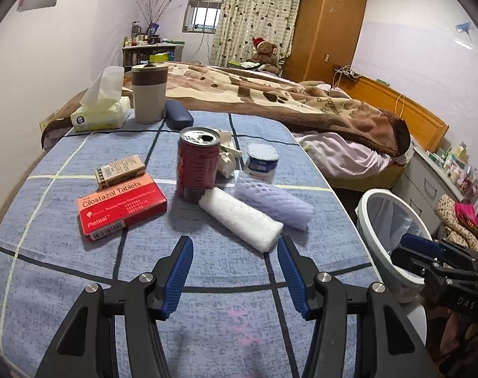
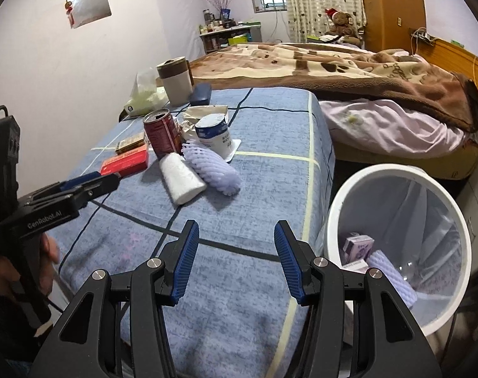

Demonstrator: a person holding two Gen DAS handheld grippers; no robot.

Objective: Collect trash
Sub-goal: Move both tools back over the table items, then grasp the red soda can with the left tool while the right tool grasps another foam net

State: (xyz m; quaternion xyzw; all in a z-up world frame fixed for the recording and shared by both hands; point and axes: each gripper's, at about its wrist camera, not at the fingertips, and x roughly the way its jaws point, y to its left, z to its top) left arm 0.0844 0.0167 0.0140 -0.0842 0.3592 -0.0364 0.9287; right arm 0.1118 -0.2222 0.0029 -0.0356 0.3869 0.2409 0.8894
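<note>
On the blue checked table (image 1: 81, 271) stand a red drink can (image 1: 197, 165), a white foam roll (image 1: 240, 219), a purple foam net (image 1: 272, 201), a white-blue yogurt cup (image 1: 260, 159) and crumpled paper (image 1: 228, 154). My left gripper (image 1: 236, 247) is open and empty, just short of the white roll. My right gripper (image 2: 236, 233) is open and empty over the table's right part, beside the white trash bin (image 2: 459, 220). The bin holds a purple foam net (image 2: 393, 275) and a small box (image 2: 358, 245).
A red tablet box (image 1: 121, 209) and a small brown box (image 1: 119, 170) lie left of the can. A tissue pack (image 1: 100, 111), a lidded cup (image 1: 149, 93) and a dark case (image 1: 177, 115) stand at the far edge. A bed (image 1: 270, 91) lies behind.
</note>
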